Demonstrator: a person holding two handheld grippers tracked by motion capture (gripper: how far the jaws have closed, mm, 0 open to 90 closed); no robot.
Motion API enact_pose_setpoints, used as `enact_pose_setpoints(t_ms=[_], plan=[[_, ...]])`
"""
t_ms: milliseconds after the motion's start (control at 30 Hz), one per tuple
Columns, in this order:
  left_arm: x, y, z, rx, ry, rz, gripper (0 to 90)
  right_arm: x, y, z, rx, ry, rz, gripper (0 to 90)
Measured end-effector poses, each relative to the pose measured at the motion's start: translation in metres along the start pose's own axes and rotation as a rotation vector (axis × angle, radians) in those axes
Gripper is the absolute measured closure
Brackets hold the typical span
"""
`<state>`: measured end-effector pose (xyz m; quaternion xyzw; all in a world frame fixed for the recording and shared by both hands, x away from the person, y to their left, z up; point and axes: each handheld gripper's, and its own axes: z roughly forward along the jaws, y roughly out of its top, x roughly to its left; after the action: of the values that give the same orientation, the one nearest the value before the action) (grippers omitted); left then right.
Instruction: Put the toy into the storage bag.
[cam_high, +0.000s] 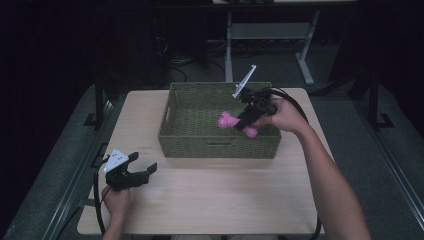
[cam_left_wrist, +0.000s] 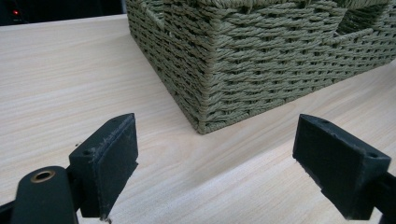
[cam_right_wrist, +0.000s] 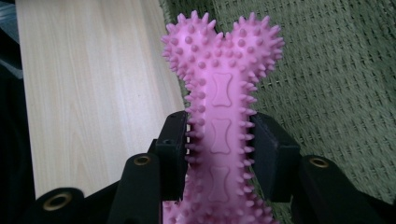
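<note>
Pink spiked bone toy (cam_right_wrist: 219, 112) sits clamped at its shaft between the two black fingers (cam_right_wrist: 172, 154) of the right gripper (cam_right_wrist: 219, 149). In the right gripper view the fingers press both sides of the shaft, and the knobbed end stands clear above them. In the high view the toy (cam_high: 227, 120) hangs over the interior of the green woven basket (cam_high: 185, 142), right of its centre, one knobbed end to the left of the gripper and the other showing just below it. Whether the toy touches the basket floor cannot be told. The right gripper (cam_high: 246, 120) reaches in over the basket's right part, held by the person's right hand (cam_high: 282, 115).

The basket stands on the far half of the light wooden surface (cam_high: 225, 195). Its near corner (cam_left_wrist: 205, 84) shows close in the left gripper view.

The left gripper (cam_high: 142, 170) is held low over the near left part of the surface, well apart from the toy and short of the basket's near left corner. Its fingers (cam_left_wrist: 109, 163) stand wide apart with nothing between them. The left hand (cam_high: 116, 201) grips it from below.
</note>
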<state>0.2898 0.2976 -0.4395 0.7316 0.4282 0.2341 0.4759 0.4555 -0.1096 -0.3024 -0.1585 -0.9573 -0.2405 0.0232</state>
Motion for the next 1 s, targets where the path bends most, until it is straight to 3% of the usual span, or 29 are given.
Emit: enact_pose_setpoints(t_ms=[600,1000], plan=[[0.002,0.000,0.000,-0.001,0.008,0.001,13.6,-0.019,0.008,-0.004,-0.002,-0.002,0.023,58.0],[0.003,0.001,-0.001,-0.006,0.004,0.000,13.6,-0.031,0.009,0.010,0.020,0.006,0.047,58.0]])
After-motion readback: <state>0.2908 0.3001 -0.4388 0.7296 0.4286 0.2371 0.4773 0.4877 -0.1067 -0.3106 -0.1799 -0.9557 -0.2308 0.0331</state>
